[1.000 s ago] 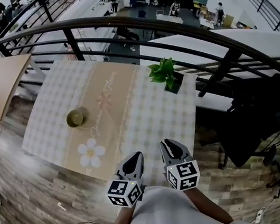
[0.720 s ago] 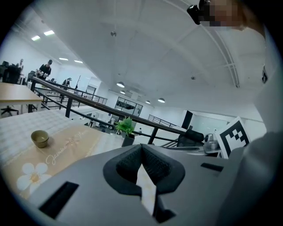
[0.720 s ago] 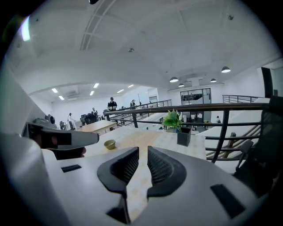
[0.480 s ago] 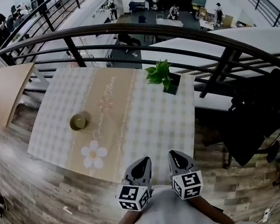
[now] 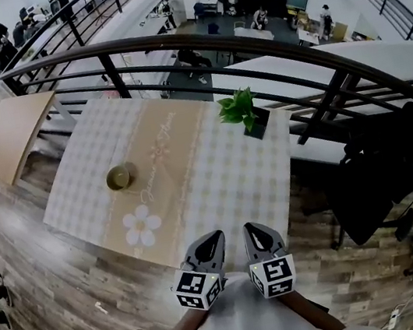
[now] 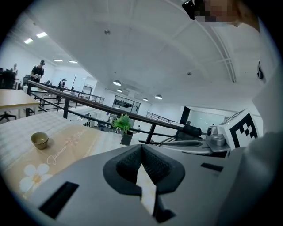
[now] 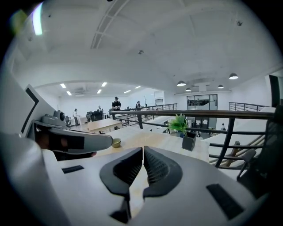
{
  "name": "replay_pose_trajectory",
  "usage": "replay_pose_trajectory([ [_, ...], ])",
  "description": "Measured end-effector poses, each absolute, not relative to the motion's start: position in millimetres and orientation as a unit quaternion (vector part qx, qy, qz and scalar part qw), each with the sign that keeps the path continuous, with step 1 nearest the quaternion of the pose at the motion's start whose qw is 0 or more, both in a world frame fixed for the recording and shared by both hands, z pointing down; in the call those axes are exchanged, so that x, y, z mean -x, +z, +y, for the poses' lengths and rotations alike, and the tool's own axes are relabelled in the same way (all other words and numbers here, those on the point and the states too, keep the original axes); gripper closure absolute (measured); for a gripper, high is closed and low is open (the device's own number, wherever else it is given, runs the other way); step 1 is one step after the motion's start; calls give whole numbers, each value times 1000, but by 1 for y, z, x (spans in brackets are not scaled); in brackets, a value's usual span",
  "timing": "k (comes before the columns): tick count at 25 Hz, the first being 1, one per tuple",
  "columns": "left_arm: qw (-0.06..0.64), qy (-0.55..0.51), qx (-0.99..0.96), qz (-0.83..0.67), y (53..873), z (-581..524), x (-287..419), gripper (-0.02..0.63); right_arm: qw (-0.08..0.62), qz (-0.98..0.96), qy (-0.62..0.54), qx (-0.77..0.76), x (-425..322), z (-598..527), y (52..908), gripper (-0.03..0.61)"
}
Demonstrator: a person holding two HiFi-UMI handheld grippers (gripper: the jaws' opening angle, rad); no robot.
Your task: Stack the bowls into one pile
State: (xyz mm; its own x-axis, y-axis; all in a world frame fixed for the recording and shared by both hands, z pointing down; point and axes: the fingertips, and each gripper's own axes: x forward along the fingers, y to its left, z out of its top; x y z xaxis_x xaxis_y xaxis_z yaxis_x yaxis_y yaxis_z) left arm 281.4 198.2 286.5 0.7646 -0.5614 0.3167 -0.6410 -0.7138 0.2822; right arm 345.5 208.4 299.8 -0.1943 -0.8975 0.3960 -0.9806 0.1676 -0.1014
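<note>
**Left gripper** (image 5: 214, 237): bottom centre of the head view, held close to the person's body. Jaws pressed together, nothing between them.

**Right gripper** (image 5: 248, 229): just beside the left one, at the same height. Jaws likewise pressed together and empty. Both sit at the near edge of the table, well apart from the work.

**Table** (image 5: 228, 172): centre of frame, with a checked cloth and a tan runner down the middle. A daisy print (image 5: 140, 226) lies at the runner's near end.

**Bowl** (image 5: 118, 176): small and olive, upright on the left edge of the runner, left of centre in the frame. Too small to tell whether it is a single bowl or a nested pile. No other loose bowl shows on the cloth.

**Potted plant** (image 5: 243, 111): far right corner of the table, well apart from the bowl.

**Railing** (image 5: 169, 43): dark, curving across the upper frame behind the table.

**Handling note (judgement):** if stacking remains, spread one gripper's jaws before reaching. Come down over the bowl's rim from above, pinch a single wall rather than the whole bowl, and lift level so the bowls seat squarely.
</note>
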Motion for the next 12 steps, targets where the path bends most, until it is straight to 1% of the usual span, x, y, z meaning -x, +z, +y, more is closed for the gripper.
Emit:
replay_pose_trajectory([
  [12, 195, 101, -912, -347, 292, 208, -271, 597, 127, -768, 166, -605, -335, 212, 306, 538],
])
